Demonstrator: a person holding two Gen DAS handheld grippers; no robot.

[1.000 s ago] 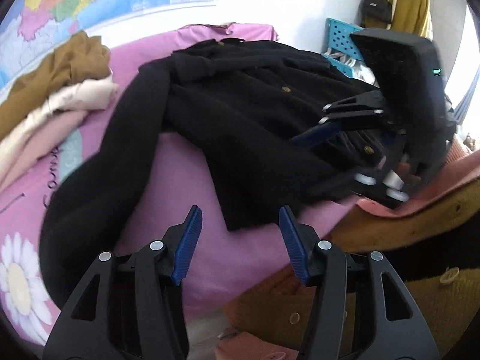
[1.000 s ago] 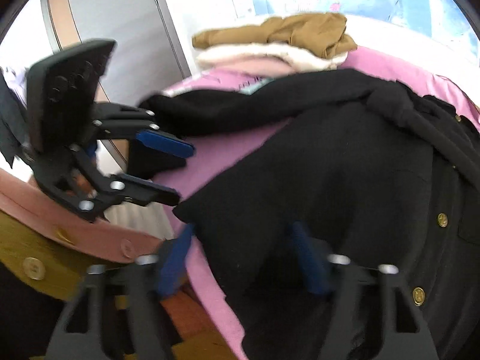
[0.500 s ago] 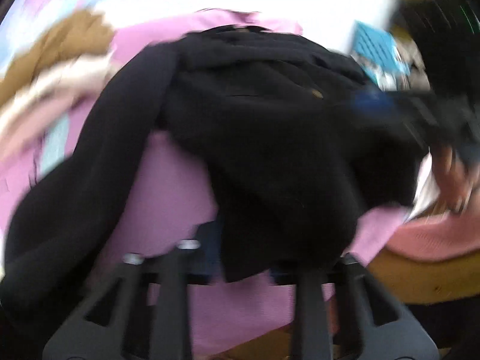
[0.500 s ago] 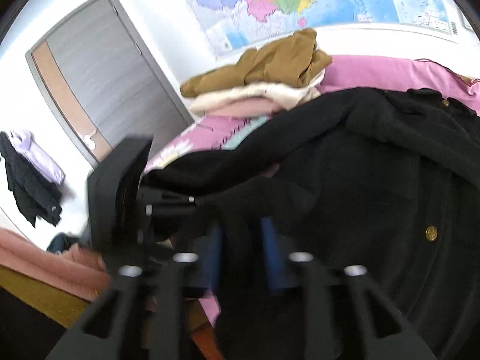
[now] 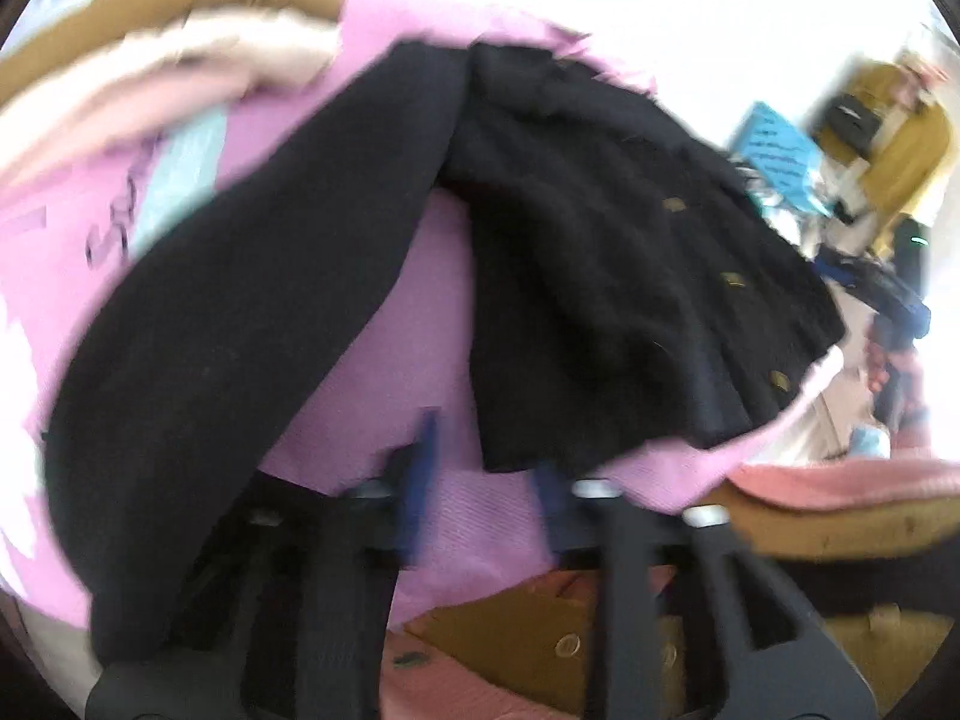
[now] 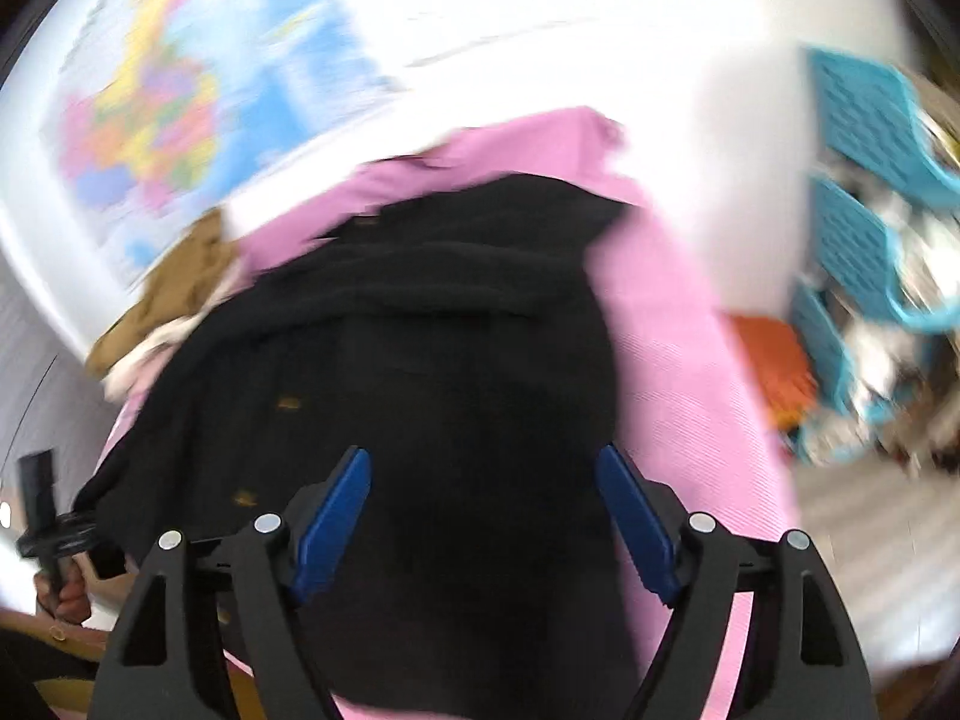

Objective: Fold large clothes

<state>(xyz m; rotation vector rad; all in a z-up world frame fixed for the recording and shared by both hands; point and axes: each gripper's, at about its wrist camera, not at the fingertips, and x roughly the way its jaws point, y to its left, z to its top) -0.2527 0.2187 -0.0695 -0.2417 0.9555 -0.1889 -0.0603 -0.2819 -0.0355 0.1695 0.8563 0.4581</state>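
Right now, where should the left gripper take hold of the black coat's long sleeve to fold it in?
Probably at the cuff end of the sleeve, coming from the bed's near edge. It lies flat, stretched away from the coat body across the pink sheet, nearest the left gripper, whose jaws are opening, empty.

both wrist views look steeply down, close over the pink bed, sharing the black coat.
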